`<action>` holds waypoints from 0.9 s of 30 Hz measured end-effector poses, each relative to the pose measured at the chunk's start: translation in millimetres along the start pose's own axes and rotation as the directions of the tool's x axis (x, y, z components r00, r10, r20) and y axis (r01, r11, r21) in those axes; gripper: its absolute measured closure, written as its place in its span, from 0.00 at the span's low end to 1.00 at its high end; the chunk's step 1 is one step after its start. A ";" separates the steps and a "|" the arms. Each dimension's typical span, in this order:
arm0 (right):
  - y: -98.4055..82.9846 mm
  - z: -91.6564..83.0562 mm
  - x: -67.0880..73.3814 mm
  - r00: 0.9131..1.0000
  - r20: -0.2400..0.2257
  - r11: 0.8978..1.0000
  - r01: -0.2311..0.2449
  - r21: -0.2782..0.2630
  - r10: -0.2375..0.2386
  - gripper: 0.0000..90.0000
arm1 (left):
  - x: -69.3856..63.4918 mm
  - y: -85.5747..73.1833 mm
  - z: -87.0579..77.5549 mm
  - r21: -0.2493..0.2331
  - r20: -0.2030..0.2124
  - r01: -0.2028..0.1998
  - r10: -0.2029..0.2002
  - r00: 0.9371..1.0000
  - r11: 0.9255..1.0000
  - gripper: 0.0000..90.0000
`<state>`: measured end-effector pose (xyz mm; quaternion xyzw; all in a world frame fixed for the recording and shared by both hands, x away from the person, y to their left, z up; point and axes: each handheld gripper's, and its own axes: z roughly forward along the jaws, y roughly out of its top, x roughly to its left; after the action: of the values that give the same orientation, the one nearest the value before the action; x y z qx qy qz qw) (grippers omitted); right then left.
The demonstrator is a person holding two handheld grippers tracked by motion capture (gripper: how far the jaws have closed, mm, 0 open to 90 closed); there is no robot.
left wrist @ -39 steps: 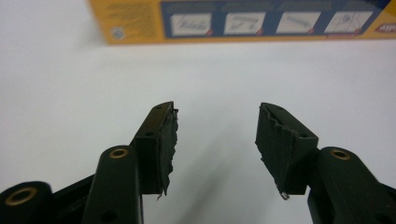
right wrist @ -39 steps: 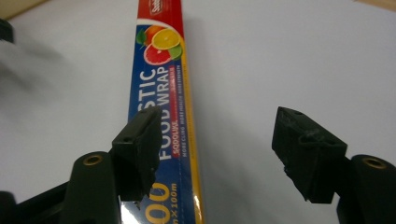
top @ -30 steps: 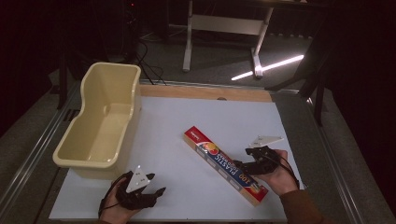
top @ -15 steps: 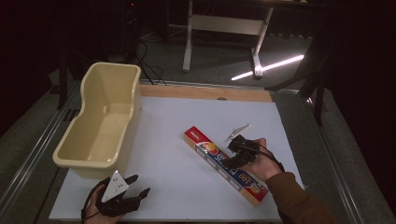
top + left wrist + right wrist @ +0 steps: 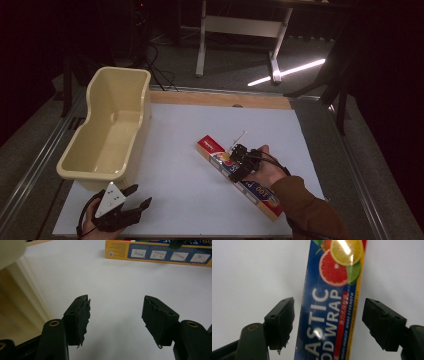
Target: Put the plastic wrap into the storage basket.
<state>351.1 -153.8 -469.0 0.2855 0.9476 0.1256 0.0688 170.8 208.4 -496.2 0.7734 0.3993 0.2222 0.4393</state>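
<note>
At the left edge of the white table (image 5: 190, 200) stood an empty cream tub (image 5: 107, 132). Near its closest corner the left gripper (image 5: 131, 202) rested low with its jaws wide and nothing between them. Farther right, the plastic wrap box (image 5: 239, 176) lay flat on the table, well apart from the tub. Its long axis ran diagonally, the red end pointing toward the table's far left and the other end toward the near right, under the person's sleeve (image 5: 310, 210). The right gripper (image 5: 235, 162) hovered over the box's middle; its jaws had just been opening and stood wide, straddling the box's width without pressing on it. To grasp well, the right gripper should probably come straight down with the box centred between the jaws, close across the narrow width close to the midpoint so the long box does not tip, and squeeze gently enough not to crush the cardboard.
</note>
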 end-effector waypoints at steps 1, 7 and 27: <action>4.4 4.3 1.6 1.000 -0.005 1.000 0.010 0.020 -0.010 0.32 | 0.6 -0.1 -1.0 -0.001 -0.003 0.004 -0.004 1.000 1.000 0.43; 12.8 14.4 4.2 0.999 0.019 0.997 0.026 0.066 -0.027 0.33 | 2.0 -1.4 -8.1 -0.012 -0.022 -0.004 0.004 1.000 1.000 0.42; 25.2 35.4 -3.3 0.999 -0.010 0.981 -0.041 0.190 0.044 0.43 | -0.6 -0.6 -4.2 -0.020 -0.021 -0.036 0.035 0.999 0.999 0.42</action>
<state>374.1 -128.4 -495.7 0.3100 0.9495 0.0380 0.0318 167.4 210.2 -494.6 0.7735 0.3878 0.2420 0.4390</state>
